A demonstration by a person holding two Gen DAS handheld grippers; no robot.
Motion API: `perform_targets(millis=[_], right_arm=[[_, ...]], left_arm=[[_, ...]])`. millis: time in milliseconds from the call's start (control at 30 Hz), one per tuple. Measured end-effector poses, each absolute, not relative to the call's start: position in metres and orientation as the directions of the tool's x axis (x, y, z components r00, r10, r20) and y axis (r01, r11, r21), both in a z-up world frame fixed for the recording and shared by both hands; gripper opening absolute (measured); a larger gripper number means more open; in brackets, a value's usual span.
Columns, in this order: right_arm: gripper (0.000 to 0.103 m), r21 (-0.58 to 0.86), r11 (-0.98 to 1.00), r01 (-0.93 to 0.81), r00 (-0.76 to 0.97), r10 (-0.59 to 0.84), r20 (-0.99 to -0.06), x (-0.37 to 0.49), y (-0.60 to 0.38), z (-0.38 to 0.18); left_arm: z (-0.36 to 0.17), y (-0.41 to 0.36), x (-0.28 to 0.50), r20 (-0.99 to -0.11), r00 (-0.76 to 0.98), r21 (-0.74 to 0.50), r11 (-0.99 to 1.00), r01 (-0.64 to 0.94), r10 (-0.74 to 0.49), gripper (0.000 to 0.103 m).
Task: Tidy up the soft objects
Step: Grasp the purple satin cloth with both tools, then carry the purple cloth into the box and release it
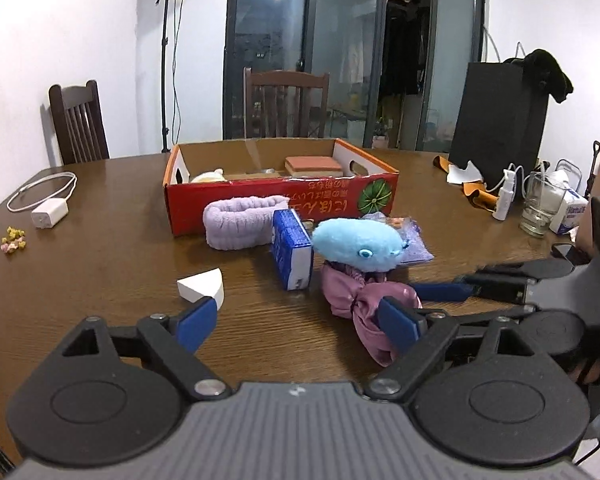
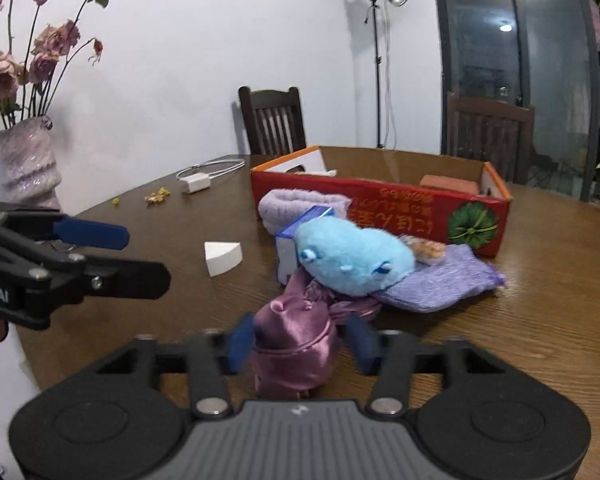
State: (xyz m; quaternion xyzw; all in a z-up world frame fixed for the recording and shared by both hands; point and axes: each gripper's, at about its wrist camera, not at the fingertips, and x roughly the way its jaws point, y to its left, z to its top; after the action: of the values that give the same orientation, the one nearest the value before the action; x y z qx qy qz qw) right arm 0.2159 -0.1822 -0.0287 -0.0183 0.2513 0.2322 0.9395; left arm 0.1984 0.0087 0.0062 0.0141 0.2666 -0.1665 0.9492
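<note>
A pink satin cloth point(image 2: 296, 340) lies on the wooden table point(image 1: 100, 272), partly under a blue plush toy point(image 2: 352, 258). My right gripper point(image 2: 300, 346) is closed around the cloth, one blue finger on each side. The cloth point(image 1: 360, 300) and the plush point(image 1: 356, 248) also show in the left wrist view, where my left gripper point(image 1: 300, 320) is open and empty, its right finger just in front of the cloth. A lilac fuzzy headband point(image 1: 240, 220) and a purple knitted cloth point(image 2: 440, 280) lie by a red cardboard box point(image 1: 284, 196).
A blue-and-white carton point(image 1: 292, 252) stands beside the plush. A white wedge point(image 1: 204, 286) lies front left. A white charger with cable point(image 1: 48, 212), a glass point(image 1: 540, 208), a spray bottle point(image 1: 506, 196) and a vase of roses point(image 2: 28, 160) stand around the table.
</note>
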Motion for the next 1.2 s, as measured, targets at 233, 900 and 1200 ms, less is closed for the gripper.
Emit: perform_targets(millis=[233, 900, 1200], right_arm=[[0.029, 0.018, 0.733, -0.681, 0.621, 0.59, -0.516, 0.183, -0.189, -0.027], [0.029, 0.307, 0.825, -0.474, 0.651, 0.563, -0.509, 0.188, -0.227, -0.035], [0.034, 0.145, 0.878, -0.456, 0.736, 0.463, -0.494, 0.16, -0.224, -0.016]], left_arm=[[-0.004, 0.016, 0.22, -0.547, 0.758, -0.155, 0.933, 0.324, -0.354, 0.089], [-0.028, -0.003, 0.234, -0.553, 0.639, -0.354, 0.845, 0.401, -0.535, 0.022], [-0.021, 0.006, 0.179, -0.537, 0.629, -0.376, 0.827, 0.418, -0.562, 0.045]])
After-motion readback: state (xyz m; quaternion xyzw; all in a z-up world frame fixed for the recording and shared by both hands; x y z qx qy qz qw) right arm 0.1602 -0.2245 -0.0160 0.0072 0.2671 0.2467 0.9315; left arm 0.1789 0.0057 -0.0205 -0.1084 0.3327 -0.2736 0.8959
